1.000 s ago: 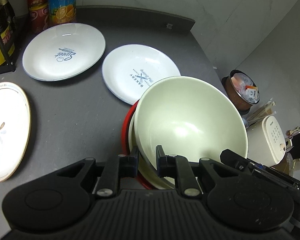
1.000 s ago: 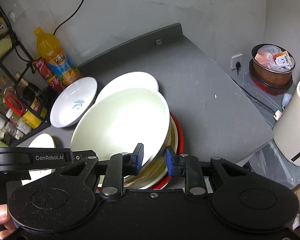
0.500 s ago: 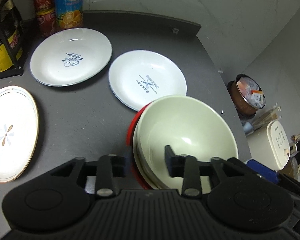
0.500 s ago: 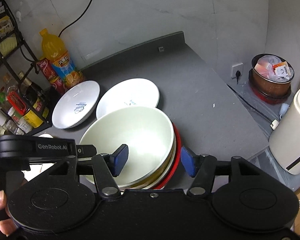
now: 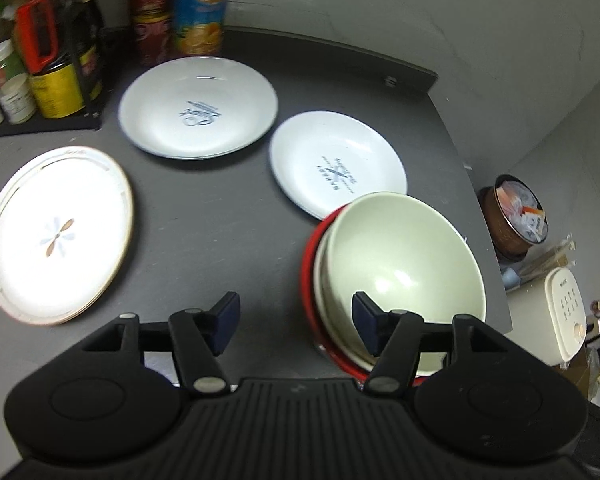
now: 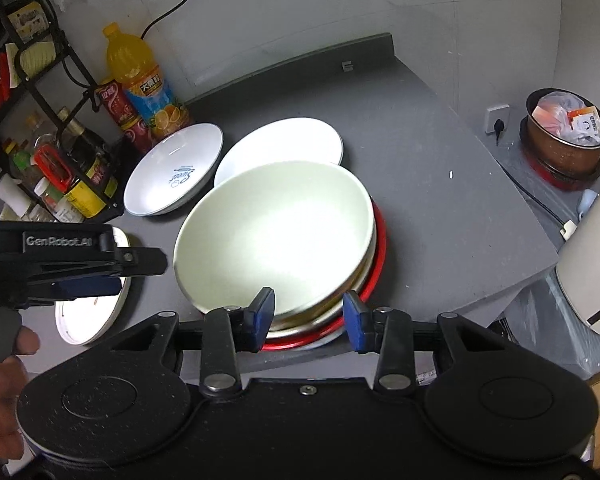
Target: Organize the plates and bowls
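Partly done, by the look of it: pale green glazed bowl [image 6: 274, 236] nested on top of a stack with a cream bowl and a red-rimmed bowl [image 6: 376, 264] beneath, sitting near the front right corner of the dark grey surface [image 6: 440, 208]. Left to gather, judging by the task: three plates lying separately and flat. White round plate with crossed blue print [image 5: 338, 168] just behind the stack, its near rim hidden by the bowls; larger white deep plate with blue script [image 5: 198, 108] further back beside the bottles; gold-rimmed white plate with flower motif [image 5: 56, 232] well apart at the left.

Left gripper [image 5: 296, 320] wide open, empty, hovering over bare surface just left of the stack. Right gripper [image 6: 306, 316] moderately open, empty, jaws straddling the stack's near rim without closing on it.

Stack close to the front and right edges; little margin there. Open room across the middle and back right. Crowded rack of bottles [image 5: 28, 68] along the back left.
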